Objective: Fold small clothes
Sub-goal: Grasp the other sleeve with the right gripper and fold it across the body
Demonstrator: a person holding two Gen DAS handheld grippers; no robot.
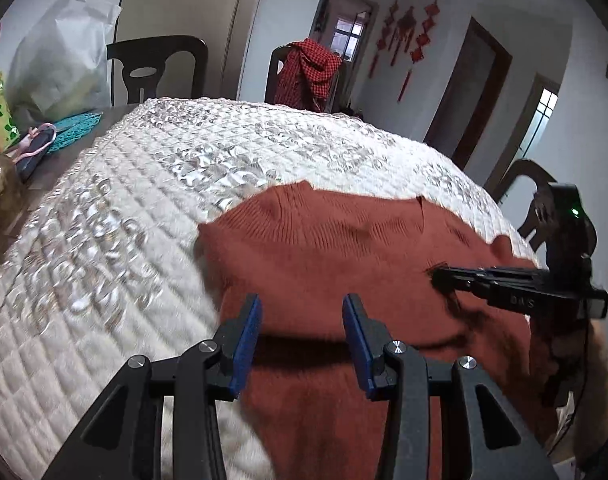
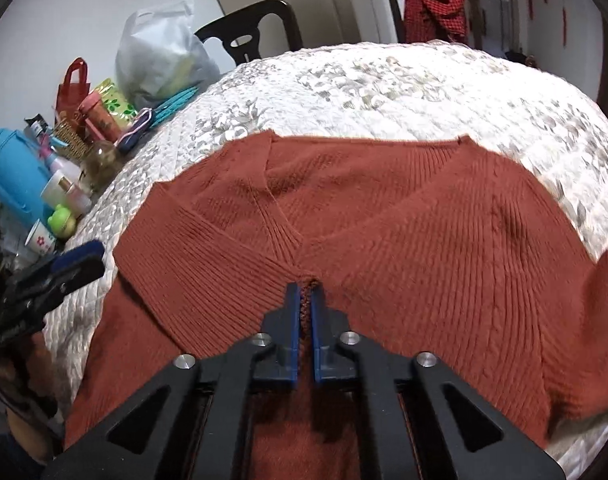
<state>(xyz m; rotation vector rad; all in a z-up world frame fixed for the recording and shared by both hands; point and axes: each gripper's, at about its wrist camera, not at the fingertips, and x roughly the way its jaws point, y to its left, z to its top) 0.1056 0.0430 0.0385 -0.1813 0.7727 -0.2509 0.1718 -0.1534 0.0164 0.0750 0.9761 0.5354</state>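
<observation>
A rust-red knitted sweater lies spread on the white quilted table cover, its ribbed sleeves folded in across the body. My right gripper is shut on a pinch of the knit where the sleeves meet near the front edge; fuzzy fabric shows between its blue pads. In the left wrist view the right gripper reaches in from the right with its tip on the sweater. My left gripper hovers open over the sweater's left part, nothing between its pads. The left gripper also shows at the right wrist view's left edge.
Clutter crowds the table's left side: a blue flask, bottles, a red bag and a white plastic bag. Dark chairs stand behind the table, one draped with a red checked cloth. White quilt stretches beyond the sweater.
</observation>
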